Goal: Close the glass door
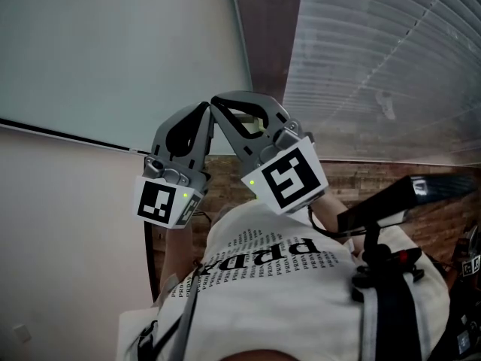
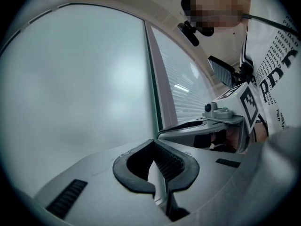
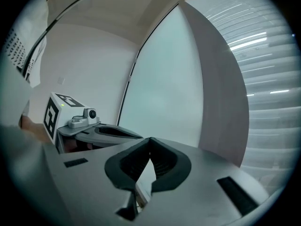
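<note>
Your left claw [image 1: 203, 111] and right claw [image 1: 219, 102] are both pinched shut, holding nothing. They sit tip to tip close before the frosted glass door [image 1: 113, 43], by its right edge, possibly touching it. Blinds [image 1: 391, 51] hang right of the door.

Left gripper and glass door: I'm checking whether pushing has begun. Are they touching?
Cannot tell. In the left gripper view the left gripper points at the glass door edge; neither it nor the head view shows contact or a gap.
</note>
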### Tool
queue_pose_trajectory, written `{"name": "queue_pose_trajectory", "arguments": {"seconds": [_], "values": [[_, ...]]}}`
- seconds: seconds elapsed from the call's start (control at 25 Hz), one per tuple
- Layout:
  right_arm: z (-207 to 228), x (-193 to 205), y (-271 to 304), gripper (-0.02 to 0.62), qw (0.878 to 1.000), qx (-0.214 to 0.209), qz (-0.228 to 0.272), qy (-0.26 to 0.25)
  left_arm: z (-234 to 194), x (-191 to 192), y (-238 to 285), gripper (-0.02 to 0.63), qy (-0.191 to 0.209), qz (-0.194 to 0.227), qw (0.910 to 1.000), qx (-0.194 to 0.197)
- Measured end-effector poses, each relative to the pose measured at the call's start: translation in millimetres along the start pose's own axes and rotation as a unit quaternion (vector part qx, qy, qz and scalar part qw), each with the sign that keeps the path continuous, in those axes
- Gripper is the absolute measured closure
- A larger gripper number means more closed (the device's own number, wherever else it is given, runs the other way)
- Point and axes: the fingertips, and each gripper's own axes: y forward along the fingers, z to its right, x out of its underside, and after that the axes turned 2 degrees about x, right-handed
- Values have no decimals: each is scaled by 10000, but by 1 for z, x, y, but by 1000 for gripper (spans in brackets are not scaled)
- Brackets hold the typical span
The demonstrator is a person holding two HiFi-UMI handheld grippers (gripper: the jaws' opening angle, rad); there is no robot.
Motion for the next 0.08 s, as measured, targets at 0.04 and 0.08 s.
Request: {"name": "queue_pose_trajectory", "arguments": {"seconds": [0.04,0.08], "values": [[0,0,0,597,10000,9,7,-4,0,0,0,606,5,5,10000,4],[1,-1,0,597,10000,19,16,-8,0,-1,1,606,9,9,10000,7]]}}
